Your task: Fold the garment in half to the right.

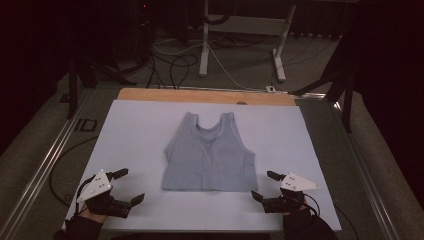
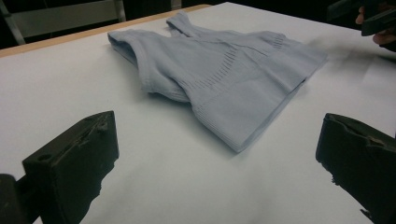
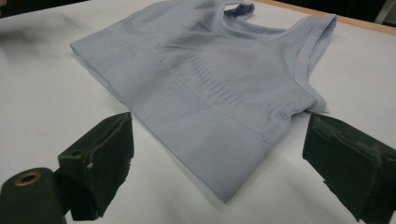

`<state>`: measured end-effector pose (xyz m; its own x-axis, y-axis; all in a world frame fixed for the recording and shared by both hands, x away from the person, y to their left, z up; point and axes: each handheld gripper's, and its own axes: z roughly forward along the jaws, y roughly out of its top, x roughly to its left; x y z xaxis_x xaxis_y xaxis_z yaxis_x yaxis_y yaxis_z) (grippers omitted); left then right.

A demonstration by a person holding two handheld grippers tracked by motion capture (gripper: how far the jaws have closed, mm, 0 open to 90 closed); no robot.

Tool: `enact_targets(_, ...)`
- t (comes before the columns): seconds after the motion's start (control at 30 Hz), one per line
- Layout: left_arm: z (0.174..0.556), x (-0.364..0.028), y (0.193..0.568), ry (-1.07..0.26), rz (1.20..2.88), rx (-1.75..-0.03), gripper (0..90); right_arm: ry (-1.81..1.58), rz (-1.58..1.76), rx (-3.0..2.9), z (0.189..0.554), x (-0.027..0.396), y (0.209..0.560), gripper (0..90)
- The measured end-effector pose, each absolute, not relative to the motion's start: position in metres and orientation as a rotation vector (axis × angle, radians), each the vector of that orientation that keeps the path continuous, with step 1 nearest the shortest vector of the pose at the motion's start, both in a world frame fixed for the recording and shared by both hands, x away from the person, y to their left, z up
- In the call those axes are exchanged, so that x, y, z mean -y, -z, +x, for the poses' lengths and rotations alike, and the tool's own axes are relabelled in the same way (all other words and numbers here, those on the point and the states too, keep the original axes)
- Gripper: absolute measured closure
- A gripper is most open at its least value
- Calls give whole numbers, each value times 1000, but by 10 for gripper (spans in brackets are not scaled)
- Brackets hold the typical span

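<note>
High view: crop top (image 1: 210, 155) flat, table (image 1: 130, 130) centre.
L hand-held gripper (image 1: 131, 186): jaws wide, empty.
R hand-held gripper (image 1: 263, 186): jaws wide, empty.
Risk: uneven hem-corner pinch w/ one layer only; top bunches.

Pale "ID"-like marking (image 1: 86, 124) on the dark floor strip left of the tabletop (image 1: 130, 135), the sole legible sign, no lettering, brand or number readable on garment, tongs or background equipment
</note>
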<state>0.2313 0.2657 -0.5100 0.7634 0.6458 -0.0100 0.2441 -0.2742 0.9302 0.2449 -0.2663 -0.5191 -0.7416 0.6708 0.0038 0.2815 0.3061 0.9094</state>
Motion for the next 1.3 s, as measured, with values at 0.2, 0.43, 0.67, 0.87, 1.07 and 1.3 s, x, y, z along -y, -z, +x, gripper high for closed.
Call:
enact_targets(0.2, 231, -266, 509, -443, 1846, -690, 1, -1441, 856, -2195, 245, 267, 517, 89)
enact_targets(0.43, 230, -262, 508, -432, 1868, -675, 1, -1419, 840, -2212, 244, 263, 517, 89)
enact_targets(0.67, 230, -260, 506, -431, 1886, -663, 1, -1415, 827, -2218, 242, 260, 513, 89)
enact_targets(0.87, 229, -257, 504, -417, 1891, -660, 1, -1416, 820, -2223, 240, 259, 507, 89)
enact_targets(1.07, 229, -255, 499, -409, 1882, -656, 1, -1439, 826, -2232, 240, 256, 502, 90)
enact_targets(1.3, 230, -252, 488, -404, 1880, -657, 1, -1474, 805, -2228, 241, 253, 487, 90)
